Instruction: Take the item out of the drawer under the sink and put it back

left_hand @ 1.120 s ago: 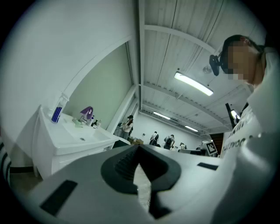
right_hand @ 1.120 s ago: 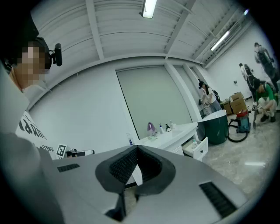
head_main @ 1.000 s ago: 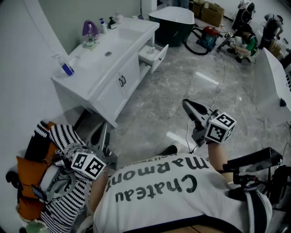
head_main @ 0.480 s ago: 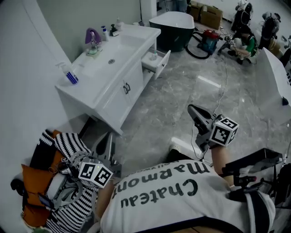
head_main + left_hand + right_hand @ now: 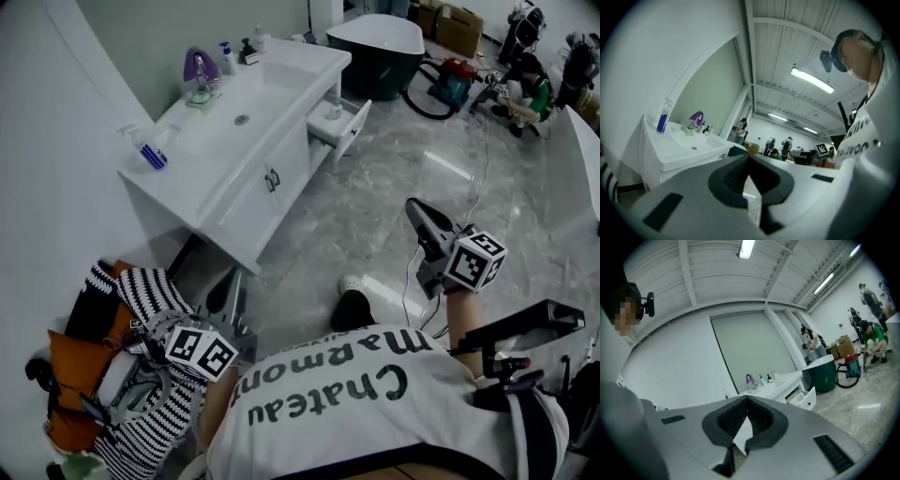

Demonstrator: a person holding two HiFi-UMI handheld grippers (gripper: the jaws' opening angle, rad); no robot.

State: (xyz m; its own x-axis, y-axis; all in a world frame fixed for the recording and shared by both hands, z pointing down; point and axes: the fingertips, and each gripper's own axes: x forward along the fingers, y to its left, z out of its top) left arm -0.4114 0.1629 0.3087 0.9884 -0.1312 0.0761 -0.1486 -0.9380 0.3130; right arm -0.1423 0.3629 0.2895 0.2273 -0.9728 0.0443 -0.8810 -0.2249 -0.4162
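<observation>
Both the left gripper (image 5: 223,289) and right gripper (image 5: 419,208) are closed on nothing, and we have stepped nearer the vanity (image 5: 225,202). Its drawer (image 5: 345,128), at the far end, stands open with the bottle (image 5: 334,110) inside, so reaching in likely comes next.

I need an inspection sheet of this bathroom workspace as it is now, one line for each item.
Surface: white vanity top carries a spray bottle, a purple item and soap bottles.
Job's things: drawer stands open, with a pale bottle inside.
Clutter: striped cloth and orange bag, piled together.
Grippers: left gripper and right gripper are both shut and empty, away from the drawer.
Cables: thin cable across the marble floor.
Surroundings: dark tub, vacuum, people beyond.
</observation>
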